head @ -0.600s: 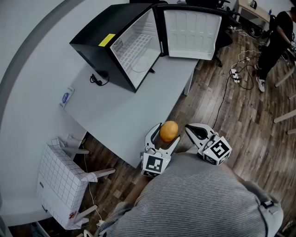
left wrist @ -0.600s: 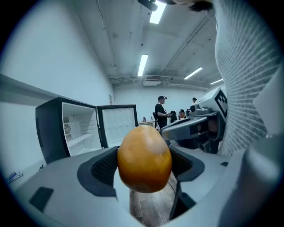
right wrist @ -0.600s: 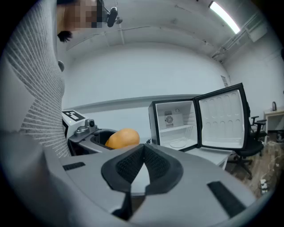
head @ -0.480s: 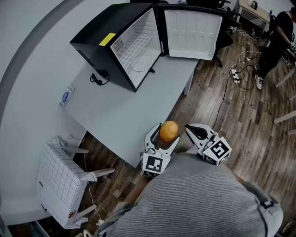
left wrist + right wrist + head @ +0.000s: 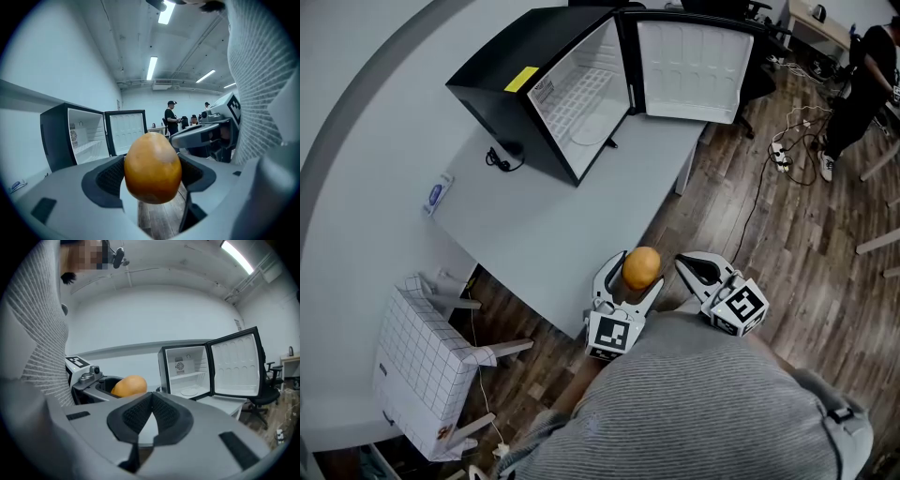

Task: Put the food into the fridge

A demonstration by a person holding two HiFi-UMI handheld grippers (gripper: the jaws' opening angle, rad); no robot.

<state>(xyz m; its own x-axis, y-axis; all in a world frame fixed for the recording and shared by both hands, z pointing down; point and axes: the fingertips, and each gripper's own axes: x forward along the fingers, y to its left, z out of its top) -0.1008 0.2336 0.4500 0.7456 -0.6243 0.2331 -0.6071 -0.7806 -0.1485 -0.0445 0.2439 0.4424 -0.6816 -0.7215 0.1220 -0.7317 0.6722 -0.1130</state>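
An orange-brown, egg-shaped fruit (image 5: 641,267) (image 5: 152,167) sits between the pads of my left gripper (image 5: 630,281), which is shut on it just off the near edge of the grey table (image 5: 553,225). My right gripper (image 5: 697,268) (image 5: 149,420) hangs beside it to the right, shut, with its pads touching and nothing in them. The fruit (image 5: 129,386) also shows in the right gripper view. A small black fridge (image 5: 548,89) stands on the far end of the table with its door (image 5: 689,58) swung wide open. A white plate (image 5: 591,129) lies inside it.
A white grid-patterned chair (image 5: 427,370) stands at the left by the table. Cables and a power strip (image 5: 780,155) lie on the wood floor at the right. A person in black (image 5: 862,80) stands at the far right. A small card (image 5: 436,197) lies on the table's left side.
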